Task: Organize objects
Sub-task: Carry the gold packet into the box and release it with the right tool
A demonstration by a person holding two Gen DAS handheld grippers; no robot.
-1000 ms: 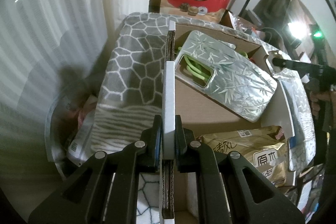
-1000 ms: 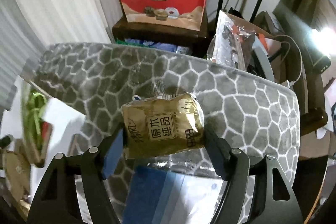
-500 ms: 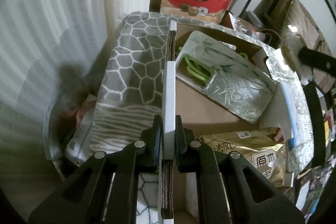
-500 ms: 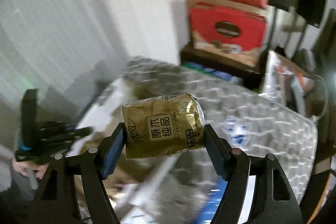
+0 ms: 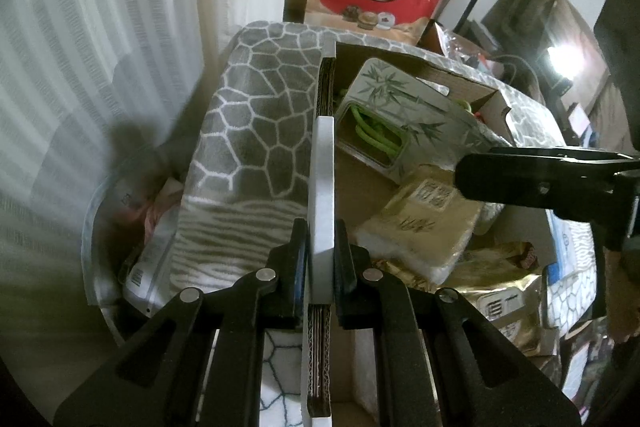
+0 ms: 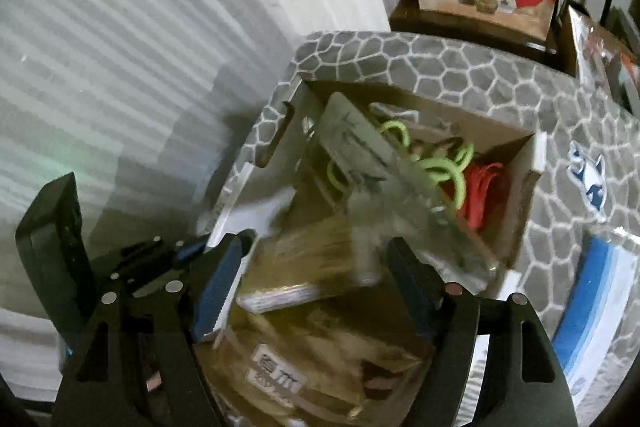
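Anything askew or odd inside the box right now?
Yes. The gold tissue pack lies tilted atop another gold pack, leaning against the bamboo-print case, which itself sits diagonally. Green cords stick out loose past it. The left hand-held gripper clamps the cardboard box wall.

Black hand-held gripper (image 5: 320, 259) with blue pads (image 6: 218, 283) and silver screws.

Dim room; lamp (image 5: 560, 57) glares at my left view's right edge. Right view motion-blurred, fisheye corners black.

Left tool (image 5: 320, 259) clamped, right tool (image 6: 316, 275) spread
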